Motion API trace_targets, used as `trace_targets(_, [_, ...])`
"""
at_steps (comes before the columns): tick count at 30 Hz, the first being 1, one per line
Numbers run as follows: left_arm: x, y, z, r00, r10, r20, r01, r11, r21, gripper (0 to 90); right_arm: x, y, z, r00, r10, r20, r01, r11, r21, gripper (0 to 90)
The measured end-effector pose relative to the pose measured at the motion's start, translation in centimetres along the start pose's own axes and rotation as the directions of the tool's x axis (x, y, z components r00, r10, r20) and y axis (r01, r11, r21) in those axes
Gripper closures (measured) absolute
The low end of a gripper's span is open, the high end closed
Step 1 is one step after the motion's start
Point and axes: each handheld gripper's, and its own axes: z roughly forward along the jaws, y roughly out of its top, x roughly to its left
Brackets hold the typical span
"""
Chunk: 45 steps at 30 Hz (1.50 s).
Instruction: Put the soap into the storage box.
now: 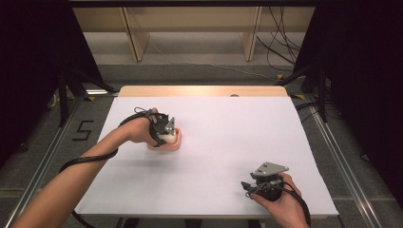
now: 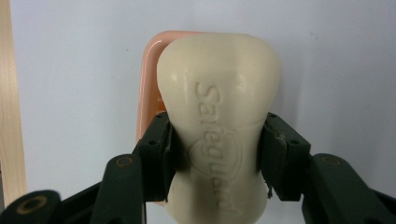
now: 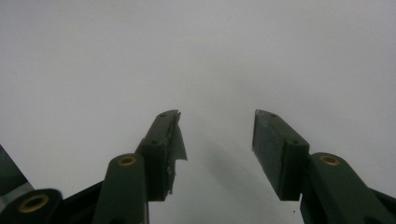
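R gripper (image 1: 250,186) nearest me, resting near the front edge of the white table (image 1: 228,142); my jaws there stand apart, nothing betw. them, bare sheet ahead; idle, well apart from the work; L gripper (image 2: 215,154) farther out, left of centre; my pads (image 2: 164,154) are clamped on the waist of the cream soap bar (image 2: 219,93), embossed face toward the camera; peach soap dish (image 2: 150,79) sits directly under/behind the bar; cannot tell whether bar rests in the dish or hangs just above it; status, by my reading: grasp done, bar at dish; remaining: seat it or lift it clear, then let go; wooden table edge (image 1: 202,90) beyond
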Motion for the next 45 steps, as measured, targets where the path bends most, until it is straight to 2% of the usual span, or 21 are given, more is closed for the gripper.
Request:
trace_targets(6, [0.1, 0.0, 0.3, 1.0000, 0.001, -0.001, -0.001, 1.0000, 0.003, 49.6, 0.0, 0.0, 0.0, 1.0000, 0.000, -0.001, 0.000, 1.0000, 0.000, 51.5])
trace_targets(7, [0.0, 0.0, 0.3, 1.0000, -0.002, 0.001, 0.002, 1.0000, 0.003, 49.6, 0.1, 0.0, 0.0, 0.9999, 0.012, -0.003, -0.012, 0.9999, 0.005, 51.5])
trace_targets(13, [0.2, -0.1, 0.5, 1.0000, 0.005, -0.006, -0.005, 1.0000, 0.003, 49.5, 0.0, 0.0, 0.0, 1.0000, -0.002, -0.001, 0.002, 1.0000, 0.000, 51.5])
trace_targets(14, [0.2, -0.1, 0.5, 1.0000, -0.005, 0.000, 0.005, 1.0000, 0.005, 49.5, 0.0, 0.0, 0.0, 1.0000, -0.002, -0.002, 0.002, 1.0000, 0.001, 51.4])
trace_targets(16, [0.2, -0.2, 0.6, 0.9999, -0.009, 0.005, 0.009, 0.9999, 0.009, 49.6, 0.1, 0.0, 0.0, 0.9999, 0.015, -0.004, -0.015, 0.9999, 0.007, 51.4])
trace_targets(19, [0.4, -0.2, 0.7, 1.0000, 0.001, 0.000, -0.001, 0.9999, 0.011, 49.6, 0.1, 0.0, 0.0, 1.0000, 0.007, -0.004, -0.007, 0.9999, 0.009, 51.4])
trace_targets(20, [0.4, -0.2, 0.8, 0.9999, -0.012, 0.003, 0.012, 0.9999, 0.011, 49.5, 0.1, 0.0, 0.0, 1.0000, 0.007, -0.005, -0.007, 0.9999, 0.009, 51.4])
trace_targets(25, [0.4, -0.2, 1.0, 0.9997, -0.022, 0.012, 0.022, 0.9997, 0.012, 49.6, 0.1, 0.0, 0.0, 0.9999, 0.013, -0.005, -0.013, 0.9999, 0.007, 51.3])
trace_targets(33, [0.6, -0.1, 1.4, 0.9998, -0.020, 0.010, 0.019, 0.9995, 0.025, 49.5, 0.1, 0.0, 0.0, 0.9999, 0.011, -0.005, -0.011, 0.9999, 0.008, 51.2])
trace_targets(38, [0.9, -0.3, 1.6, 0.9992, -0.038, 0.013, 0.038, 0.9989, 0.029, 49.4, 0.0, 0.0, 0.0, 1.0000, 0.007, -0.001, -0.007, 0.9999, 0.008, 50.5])
trace_targets(43, [1.1, -0.5, 1.4, 0.9982, -0.058, 0.016, 0.058, 0.9977, 0.035, 47.9, 0.0, -0.1, 0.0, 0.9998, 0.016, -0.007, -0.016, 0.9998, 0.014, 50.1])
trace_targets(45, [1.2, -0.5, 1.2, 0.9980, -0.063, 0.013, 0.062, 0.9978, 0.022, 48.1, 0.0, -0.1, 0.0, 0.9998, 0.017, -0.007, -0.017, 0.9998, 0.014, 50.1])
